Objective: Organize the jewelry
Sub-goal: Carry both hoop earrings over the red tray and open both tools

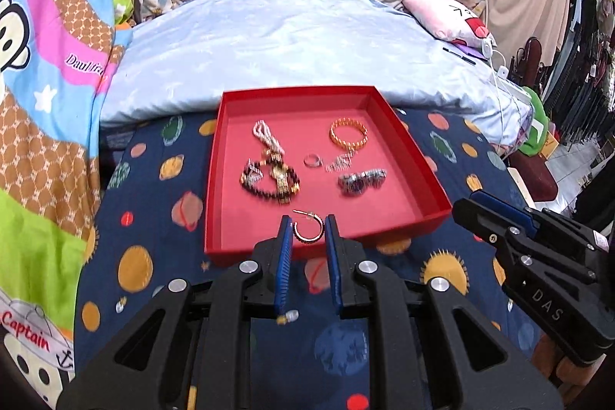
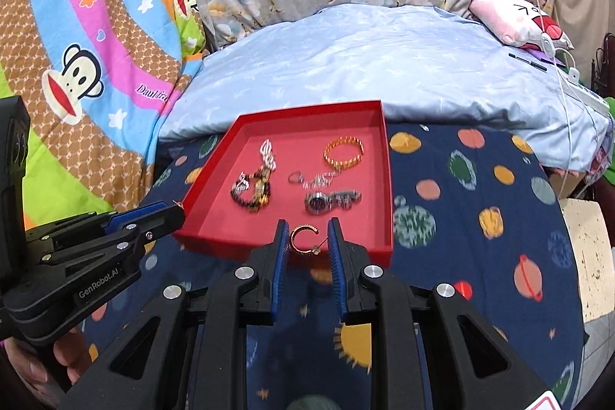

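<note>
A red tray (image 1: 407, 156) (image 2: 387, 179) lies on a planet-print blanket and holds a gold bracelet (image 1: 348, 135) (image 2: 343, 148), a silver watch (image 1: 361, 181) (image 2: 332, 200), a ring (image 1: 312, 161), a pearl piece (image 1: 267, 135) and a dark bead bracelet with a gold watch (image 1: 271, 179) (image 2: 251, 193). A gold hoop earring (image 1: 308, 228) hangs between the tips of my left gripper (image 1: 307, 231), whose jaws stand apart. Another hoop earring (image 2: 303, 238) sits between the tips of my right gripper (image 2: 306, 237), also parted. Neither hoop looks clamped.
The navy planet blanket (image 1: 153, 218) covers the bed front. A light blue duvet (image 1: 288, 41) lies behind the tray, a pink cushion (image 1: 449, 14) and white cables at the far right. A cartoon monkey quilt (image 1: 46, 64) hangs on the left.
</note>
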`<action>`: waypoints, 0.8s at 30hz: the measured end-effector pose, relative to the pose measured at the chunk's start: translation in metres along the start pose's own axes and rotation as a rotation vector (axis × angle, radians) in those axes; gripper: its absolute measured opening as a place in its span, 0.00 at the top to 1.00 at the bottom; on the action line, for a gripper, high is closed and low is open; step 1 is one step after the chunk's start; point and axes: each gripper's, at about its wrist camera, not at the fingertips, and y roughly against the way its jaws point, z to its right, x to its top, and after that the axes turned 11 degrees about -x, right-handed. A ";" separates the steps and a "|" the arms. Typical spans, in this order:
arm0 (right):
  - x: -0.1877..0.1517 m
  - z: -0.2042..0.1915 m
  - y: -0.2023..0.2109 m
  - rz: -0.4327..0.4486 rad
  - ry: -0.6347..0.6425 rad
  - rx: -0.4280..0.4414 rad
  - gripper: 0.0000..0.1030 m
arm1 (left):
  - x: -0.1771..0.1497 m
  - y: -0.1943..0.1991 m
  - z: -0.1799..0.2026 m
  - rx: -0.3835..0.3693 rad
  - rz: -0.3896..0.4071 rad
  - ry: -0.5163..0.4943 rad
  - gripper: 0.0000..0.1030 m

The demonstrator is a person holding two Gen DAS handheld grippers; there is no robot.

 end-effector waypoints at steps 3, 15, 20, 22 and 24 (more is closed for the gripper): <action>0.014 -0.001 -0.010 0.010 0.006 -0.003 0.81 | 0.011 -0.008 -0.003 0.008 0.006 -0.005 0.84; 0.057 -0.007 -0.051 0.026 0.005 0.015 0.81 | 0.040 -0.043 -0.012 0.023 0.002 -0.015 0.84; 0.061 -0.007 -0.073 0.001 0.003 0.018 0.81 | 0.046 -0.058 -0.021 0.029 -0.005 -0.001 0.84; 0.061 -0.008 -0.082 -0.010 0.006 0.018 0.81 | 0.047 -0.063 -0.025 0.030 -0.009 0.007 0.84; 0.061 -0.008 -0.091 -0.024 0.010 0.014 0.81 | 0.048 -0.069 -0.029 0.030 -0.016 0.017 0.84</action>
